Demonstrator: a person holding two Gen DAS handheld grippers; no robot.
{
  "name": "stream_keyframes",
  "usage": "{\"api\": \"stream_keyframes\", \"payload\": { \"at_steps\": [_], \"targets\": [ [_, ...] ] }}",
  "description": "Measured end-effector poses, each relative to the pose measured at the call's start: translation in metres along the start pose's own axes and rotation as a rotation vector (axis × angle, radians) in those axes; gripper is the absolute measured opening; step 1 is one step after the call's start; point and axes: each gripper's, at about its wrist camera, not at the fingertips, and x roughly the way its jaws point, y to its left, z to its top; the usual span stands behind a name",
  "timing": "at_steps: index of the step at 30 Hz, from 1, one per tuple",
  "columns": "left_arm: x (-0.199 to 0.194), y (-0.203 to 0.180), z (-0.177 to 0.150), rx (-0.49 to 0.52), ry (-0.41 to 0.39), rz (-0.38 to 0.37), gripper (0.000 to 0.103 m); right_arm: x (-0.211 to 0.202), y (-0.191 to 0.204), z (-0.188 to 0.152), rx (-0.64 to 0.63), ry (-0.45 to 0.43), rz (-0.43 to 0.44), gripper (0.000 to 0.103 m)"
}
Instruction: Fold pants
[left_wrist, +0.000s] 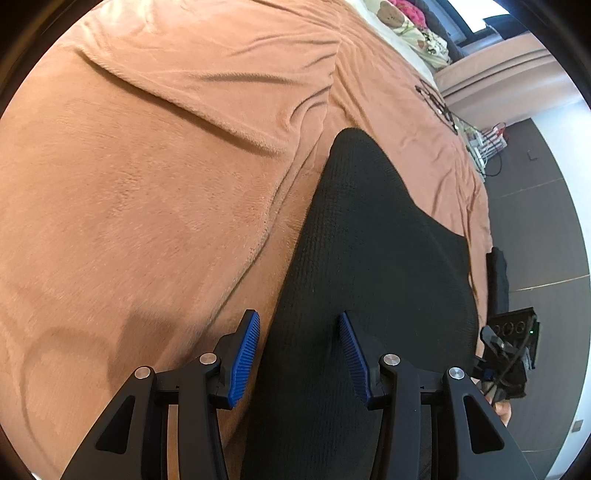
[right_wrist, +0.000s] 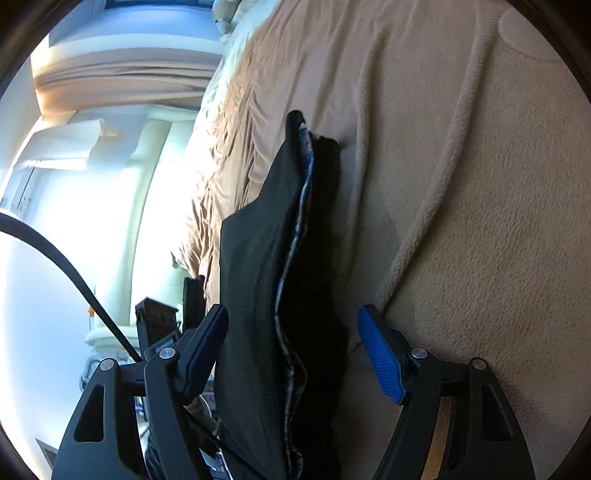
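Black pants (left_wrist: 369, 240) on a blanket (left_wrist: 147, 166) pass between both grippers: left gripper (left_wrist: 299, 354) narrowly parted, right gripper (right_wrist: 293, 350) wide; neither apparently clamping.

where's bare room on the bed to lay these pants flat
Widest bare blanket lies left of the black pants, up to the long ridge fold. Right of the pants it is tight: bed edge, with cables farther up.

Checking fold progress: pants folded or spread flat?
Folded: the right wrist view shows the pants doubled, stacked layers with plaid lining between, on the blanket.
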Motion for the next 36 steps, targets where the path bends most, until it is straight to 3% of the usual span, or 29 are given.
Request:
{"api": "stream_keyframes", "payload": {
  "at_steps": [10, 14, 18, 30, 36],
  "targets": [
    [0.006, -0.004, 0.008, 0.017, 0.006, -0.006, 0.048, -0.002, -0.002, -0.001, 0.035, 0.08, 0.048, 0.072],
    [0.008, -0.005, 0.014, 0.042, 0.01, -0.023, 0.048, -0.006, -0.011, 0.003, 0.055, 0.065, 0.089, 0.071],
    [0.011, -0.004, 0.019, 0.065, 0.014, -0.067, 0.048, -0.011, -0.02, 0.004, 0.066, 0.036, 0.096, 0.041],
    [0.026, -0.006, 0.043, 0.096, 0.037, -0.18, 0.047, 0.007, -0.017, 0.006, 0.048, 0.072, 0.073, 0.048],
    [0.033, -0.007, 0.053, 0.098, 0.046, -0.214, 0.033, 0.014, -0.009, 0.01, 0.016, 0.063, 0.055, 0.048]
  ]
}}
